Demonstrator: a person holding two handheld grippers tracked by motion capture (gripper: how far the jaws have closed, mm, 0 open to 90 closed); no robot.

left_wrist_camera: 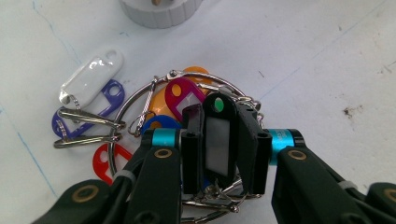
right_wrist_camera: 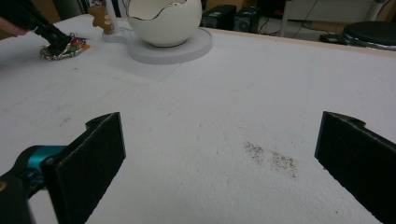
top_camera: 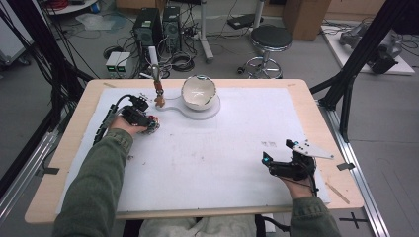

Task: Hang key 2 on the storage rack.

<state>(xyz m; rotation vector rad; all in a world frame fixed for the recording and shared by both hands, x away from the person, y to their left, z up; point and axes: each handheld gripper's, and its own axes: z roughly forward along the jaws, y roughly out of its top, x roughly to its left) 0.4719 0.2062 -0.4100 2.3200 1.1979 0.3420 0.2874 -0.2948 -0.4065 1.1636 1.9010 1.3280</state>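
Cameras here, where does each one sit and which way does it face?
High view: above the near edge, looking down on the table; sleeves, hands, both tongs.
Left gripper view: on the left tongs, looking down at the key tags.
Right gripper view: on the right tongs, low, facing the bowl.
High and right views share the bowl.

A bunch of coloured plastic key tags on metal rings (left_wrist_camera: 154,116) lies flat on the white table cover; its black tag (left_wrist_camera: 217,135) stands upright between the left gripper's (left_wrist_camera: 219,154) jaws.

**A cluttered workshop behind the table**

A wooden table (top_camera: 301,91) with a white mat (top_camera: 207,158) stands on grey floor (top_camera: 390,138). Beyond it: a black stool (top_camera: 271,38), two computer towers (top_camera: 158,27), tangled cables (top_camera: 180,61), a cardboard box (top_camera: 306,17).
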